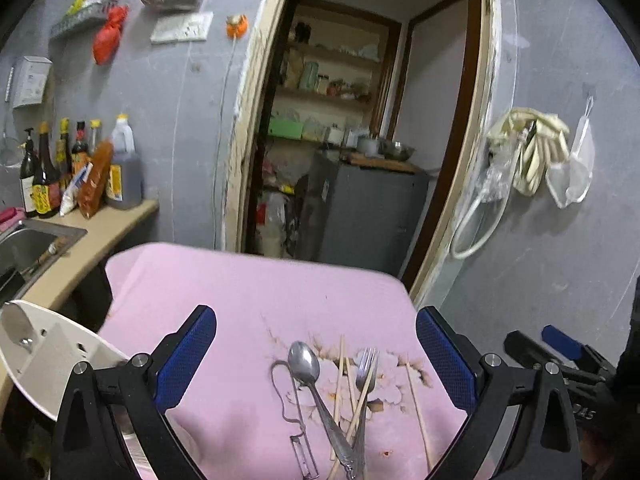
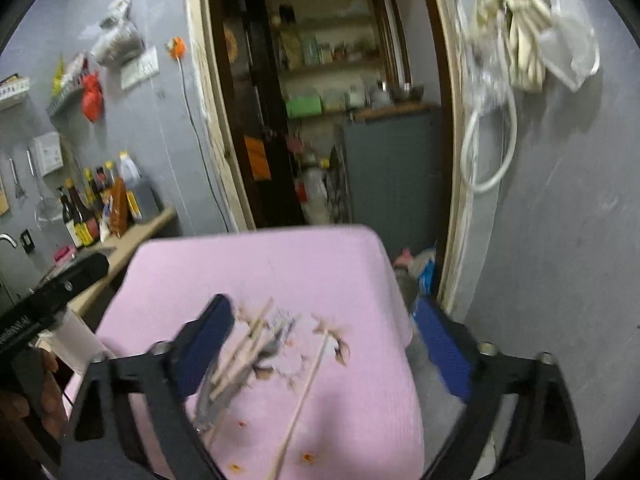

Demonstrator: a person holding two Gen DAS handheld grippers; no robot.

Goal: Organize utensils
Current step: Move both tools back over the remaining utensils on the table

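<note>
A pink cloth-covered table [image 1: 240,292] holds a loose pile of utensils: a steel spoon [image 1: 305,362], a fork [image 1: 366,368], several wooden chopsticks [image 1: 340,376] and a wire peeler [image 1: 298,436]. My left gripper [image 1: 316,360] is open and empty, its blue pads wide apart above the pile. My right gripper [image 2: 324,356] is open and empty too; in its blurred view the chopsticks [image 2: 248,344], the fork [image 2: 280,328] and a single chopstick [image 2: 304,396] lie between its fingers. The right gripper also shows at the right edge of the left wrist view [image 1: 560,344].
A white plastic holder [image 1: 44,364] stands left of the table. A counter [image 1: 100,236] with sauce bottles [image 1: 44,176] and a steel sink [image 1: 24,244] lies at the left. An open doorway [image 1: 360,140] is behind the table. Gloves and bags [image 1: 532,152] hang on the right wall.
</note>
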